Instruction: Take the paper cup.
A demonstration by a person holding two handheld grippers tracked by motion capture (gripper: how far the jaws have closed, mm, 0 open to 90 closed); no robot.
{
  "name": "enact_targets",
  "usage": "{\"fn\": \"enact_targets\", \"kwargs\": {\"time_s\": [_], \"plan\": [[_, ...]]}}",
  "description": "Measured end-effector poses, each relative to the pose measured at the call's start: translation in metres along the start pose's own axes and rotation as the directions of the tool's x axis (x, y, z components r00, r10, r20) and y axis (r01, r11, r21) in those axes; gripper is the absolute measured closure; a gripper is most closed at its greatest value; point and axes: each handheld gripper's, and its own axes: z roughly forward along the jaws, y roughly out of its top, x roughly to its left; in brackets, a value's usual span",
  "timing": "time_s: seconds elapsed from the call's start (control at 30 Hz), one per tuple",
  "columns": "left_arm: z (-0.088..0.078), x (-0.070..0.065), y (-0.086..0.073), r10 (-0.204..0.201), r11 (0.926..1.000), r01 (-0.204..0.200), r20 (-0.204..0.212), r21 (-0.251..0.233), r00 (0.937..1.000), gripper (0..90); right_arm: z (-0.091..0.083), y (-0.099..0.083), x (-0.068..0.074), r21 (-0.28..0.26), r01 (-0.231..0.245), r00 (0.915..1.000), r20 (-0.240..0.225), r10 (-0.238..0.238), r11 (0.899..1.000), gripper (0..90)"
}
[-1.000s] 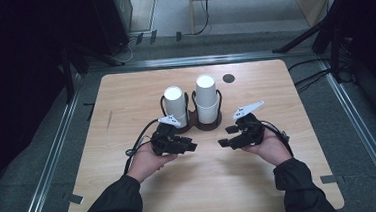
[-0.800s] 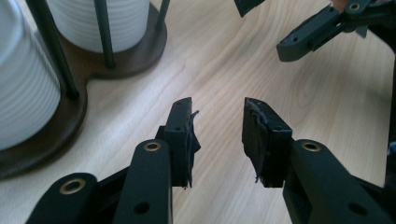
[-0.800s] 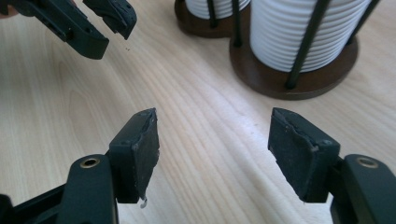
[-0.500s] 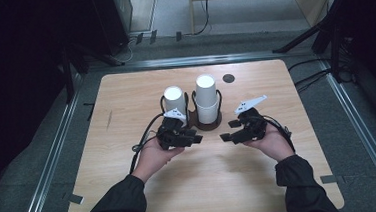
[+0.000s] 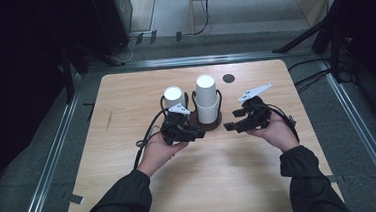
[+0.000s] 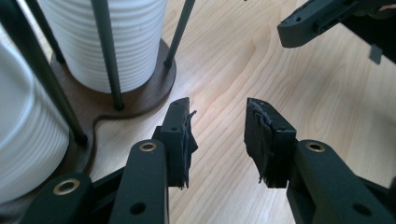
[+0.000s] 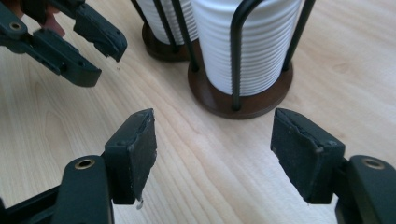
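High view: I count two cup stacks (image 5: 207,98) in one wire holder (image 5: 218,120), mid-table. Left gripper view: my left gripper (image 6: 217,135) is part-open, empty. Right gripper view: my right gripper (image 7: 212,156), just widening, holds nothing.

Two cup stacks (image 5: 207,98) stood side by side in a wire holder (image 5: 205,125) at the table's (image 5: 125,90) centre. The left gripper (image 5: 198,134) lay just lower left of it. The right gripper (image 5: 230,120) lay just right.
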Motion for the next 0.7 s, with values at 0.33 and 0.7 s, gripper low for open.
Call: {"fn": "enact_targets", "kwargs": {"time_s": [0.33, 0.7], "plan": [[0.006, -0.004, 0.016, 0.021, 0.9997, -0.022, -0.026, -0.013, 0.9994, 59.0, -0.02, 0.02, -0.006, -0.004, 0.012, 0.9997, 0.021, -0.012, 1.0, 29.0], [0.015, -0.001, 0.029, -0.001, 0.9989, -0.003, -0.084, -0.046, 0.9964, 67.5, -0.023, 0.052, -0.005, -0.026, 0.026, 0.9991, 0.033, -0.025, 0.999, 27.0]]}}
